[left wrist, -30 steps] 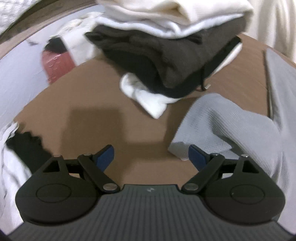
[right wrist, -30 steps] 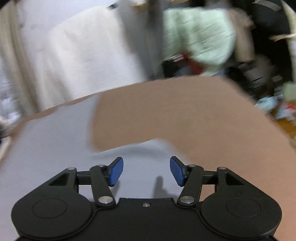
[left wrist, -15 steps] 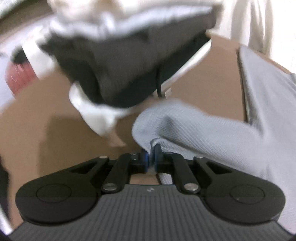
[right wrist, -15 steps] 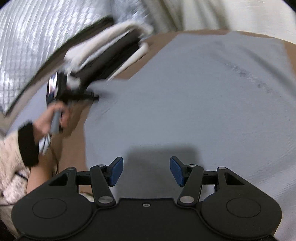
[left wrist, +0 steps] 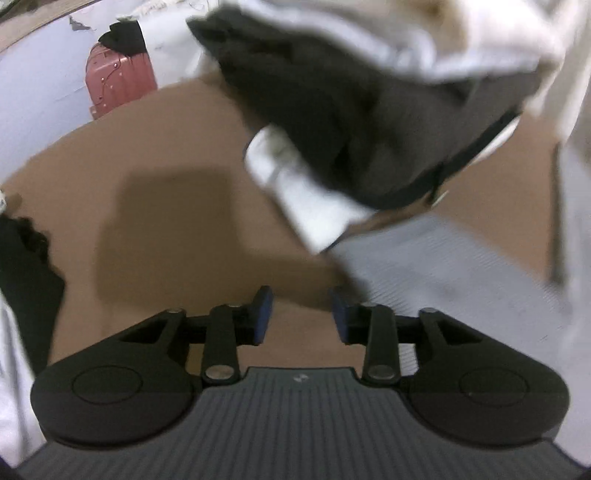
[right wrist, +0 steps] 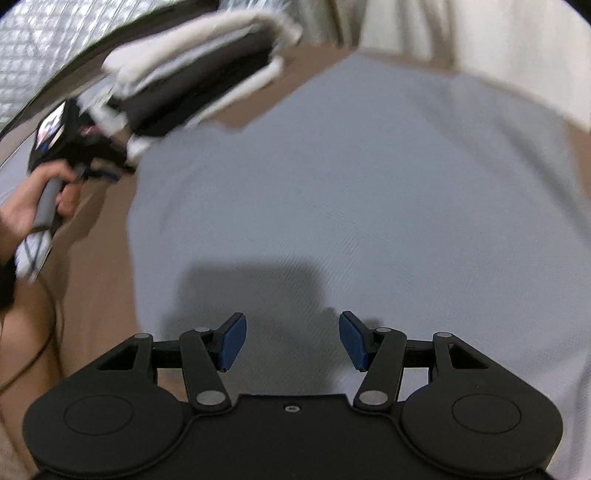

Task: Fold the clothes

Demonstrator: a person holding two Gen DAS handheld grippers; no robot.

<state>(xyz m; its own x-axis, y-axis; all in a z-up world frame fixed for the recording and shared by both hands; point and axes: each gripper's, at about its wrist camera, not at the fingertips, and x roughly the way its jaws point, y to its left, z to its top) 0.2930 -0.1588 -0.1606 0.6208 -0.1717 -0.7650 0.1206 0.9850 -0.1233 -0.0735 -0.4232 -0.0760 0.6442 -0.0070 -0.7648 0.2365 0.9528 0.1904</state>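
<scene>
A light grey garment (right wrist: pixel 332 166) lies spread flat on the brown surface (right wrist: pixel 99 295). My right gripper (right wrist: pixel 293 341) hovers open just above its near part, with nothing between the blue pads. In the left wrist view the garment's left edge (left wrist: pixel 443 266) lies by the right finger of my left gripper (left wrist: pixel 301 314), which is open and empty over bare brown surface (left wrist: pixel 166 221). The right wrist view shows a hand (right wrist: pixel 26 206) holding that left gripper (right wrist: pixel 107 171) at the garment's far left corner.
A blurred stack of folded clothes (left wrist: pixel 351 110), white, dark and cream, sits just beyond the left gripper, and shows again as the stack (right wrist: pixel 192 74) at upper left. A pink suitcase (left wrist: pixel 118 81) stands behind. Black cloth (left wrist: pixel 26 266) lies at the left edge. A pale curtain (right wrist: pixel 461 29) hangs at the back.
Half a second ago my left gripper was shut on the grey garment's corner; now it is open and the corner lies flat. The right gripper swung over the garment and stays open.
</scene>
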